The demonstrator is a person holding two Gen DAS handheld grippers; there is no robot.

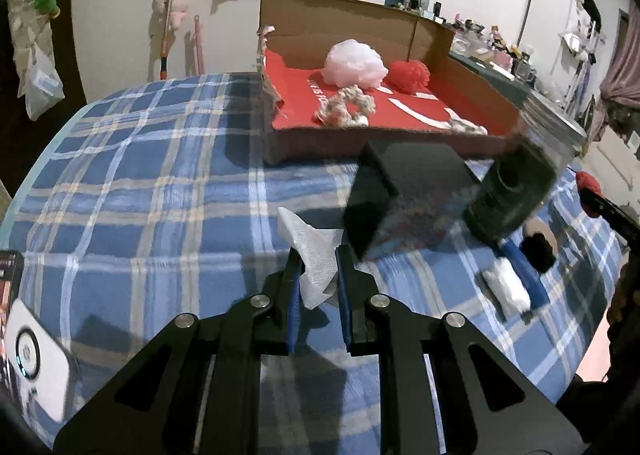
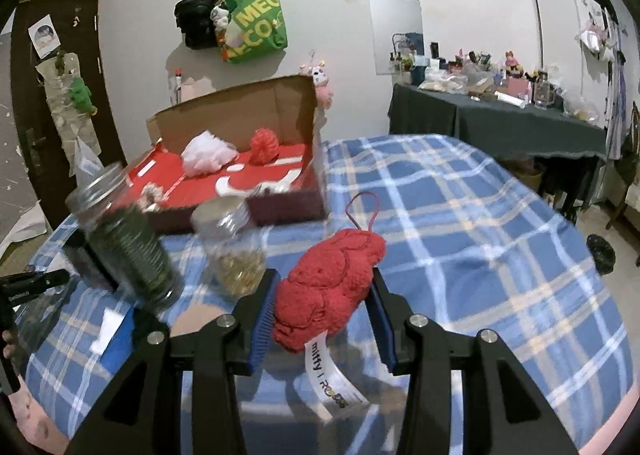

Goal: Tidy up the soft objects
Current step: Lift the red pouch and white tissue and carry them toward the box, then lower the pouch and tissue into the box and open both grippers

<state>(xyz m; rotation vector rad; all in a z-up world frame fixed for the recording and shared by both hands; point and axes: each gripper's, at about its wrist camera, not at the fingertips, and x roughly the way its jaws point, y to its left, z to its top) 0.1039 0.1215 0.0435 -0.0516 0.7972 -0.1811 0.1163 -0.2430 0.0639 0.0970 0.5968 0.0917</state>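
Soft red cloth in the right gripper, white tissue pinched by the left gripper; both next need carrying to the far cardboard box.

The cardboard box is sitting on the bed. Two bath puffs are lying inside it, side by side. Two jars are standing in front of the box.

Two glass jars, one dark-filled, one with golden contents, stand on the blue plaid cloth; a green bag hangs on the wall.
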